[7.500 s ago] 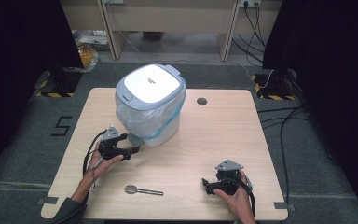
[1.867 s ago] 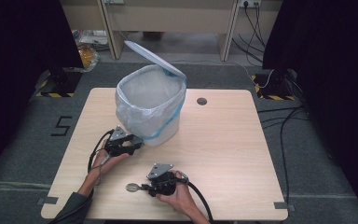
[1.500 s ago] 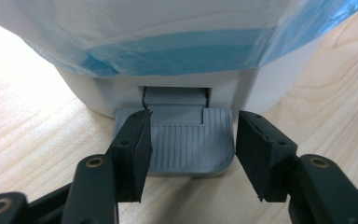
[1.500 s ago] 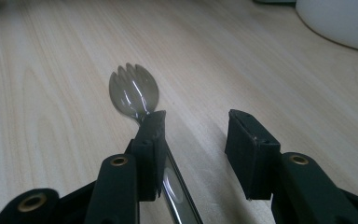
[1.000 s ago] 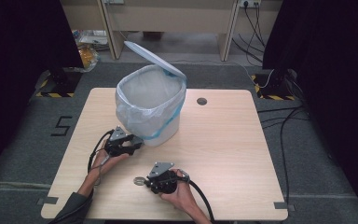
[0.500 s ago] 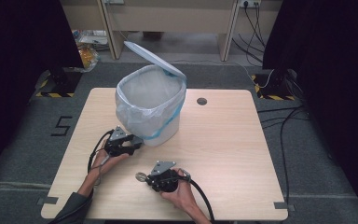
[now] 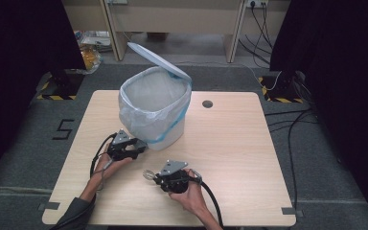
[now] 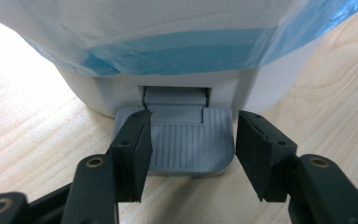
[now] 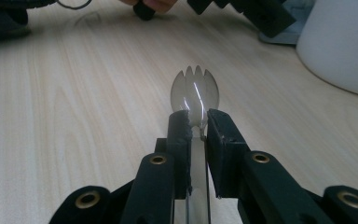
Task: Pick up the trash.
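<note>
Nearest the person, the right gripper has its jaws clamped on the handle of a silver metal spork, held just above the pale wooden table; the left gripper, jaws narrowed yet gripping nothing, presses the grey ribbed pedal. This props open the white pedal bin with its blue-edged liner. The lift is judged under way; next, carry the spork up over the rim and release, beyond which lie grey floor and dark curtains.

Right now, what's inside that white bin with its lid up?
A pale plastic liner fills the white bin, its blue edge folded over the rim. The bottom is hidden, so any contents stay unseen.
</note>
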Demonstrator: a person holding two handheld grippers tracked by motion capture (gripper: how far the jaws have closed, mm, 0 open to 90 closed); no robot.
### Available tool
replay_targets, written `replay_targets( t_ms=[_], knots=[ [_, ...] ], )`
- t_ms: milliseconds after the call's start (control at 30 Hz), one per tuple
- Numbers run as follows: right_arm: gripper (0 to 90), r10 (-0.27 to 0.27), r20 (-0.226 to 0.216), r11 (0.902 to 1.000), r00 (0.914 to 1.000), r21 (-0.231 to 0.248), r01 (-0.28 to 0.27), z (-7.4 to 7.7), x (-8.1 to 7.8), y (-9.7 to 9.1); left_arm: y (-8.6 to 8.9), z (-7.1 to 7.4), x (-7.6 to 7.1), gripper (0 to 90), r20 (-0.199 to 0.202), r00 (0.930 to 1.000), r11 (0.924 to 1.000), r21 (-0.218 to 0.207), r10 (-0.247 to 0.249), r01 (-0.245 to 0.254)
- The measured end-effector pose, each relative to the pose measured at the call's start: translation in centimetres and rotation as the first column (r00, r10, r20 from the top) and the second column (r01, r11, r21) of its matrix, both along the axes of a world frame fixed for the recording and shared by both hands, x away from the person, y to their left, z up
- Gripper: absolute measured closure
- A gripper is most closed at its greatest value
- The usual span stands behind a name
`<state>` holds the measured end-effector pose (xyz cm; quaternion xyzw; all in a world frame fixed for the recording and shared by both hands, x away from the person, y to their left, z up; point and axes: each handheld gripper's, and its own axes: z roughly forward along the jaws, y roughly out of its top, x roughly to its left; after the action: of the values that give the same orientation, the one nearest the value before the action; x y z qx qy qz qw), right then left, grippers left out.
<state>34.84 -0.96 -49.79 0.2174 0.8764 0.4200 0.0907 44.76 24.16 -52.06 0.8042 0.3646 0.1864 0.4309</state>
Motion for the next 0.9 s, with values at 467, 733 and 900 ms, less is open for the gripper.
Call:
replay_targets(
  t_ms=[467,733,900],
  knots=[
    [79.9,-0.017,0.034,0.9995,0.9993,0.026,0.016,1.9,0.1,-1.1,0.0,0.0,0.0,45.8,0.001,1.0,1.0,0.002,0.0,0.0],
    [79.9,-0.028,0.043,0.9981,0.9987,0.056,0.025,3.5,0.1,-2.2,0.0,0.0,0.0,45.8,0.001,1.0,1.0,-0.005,0.002,-0.002],
    [79.8,-0.036,0.047,0.9968,0.9982,0.072,0.033,4.4,0.1,-2.8,-0.1,0.0,0.0,45.8,0.002,1.0,1.0,0.004,0.006,-0.006]
  ],
)
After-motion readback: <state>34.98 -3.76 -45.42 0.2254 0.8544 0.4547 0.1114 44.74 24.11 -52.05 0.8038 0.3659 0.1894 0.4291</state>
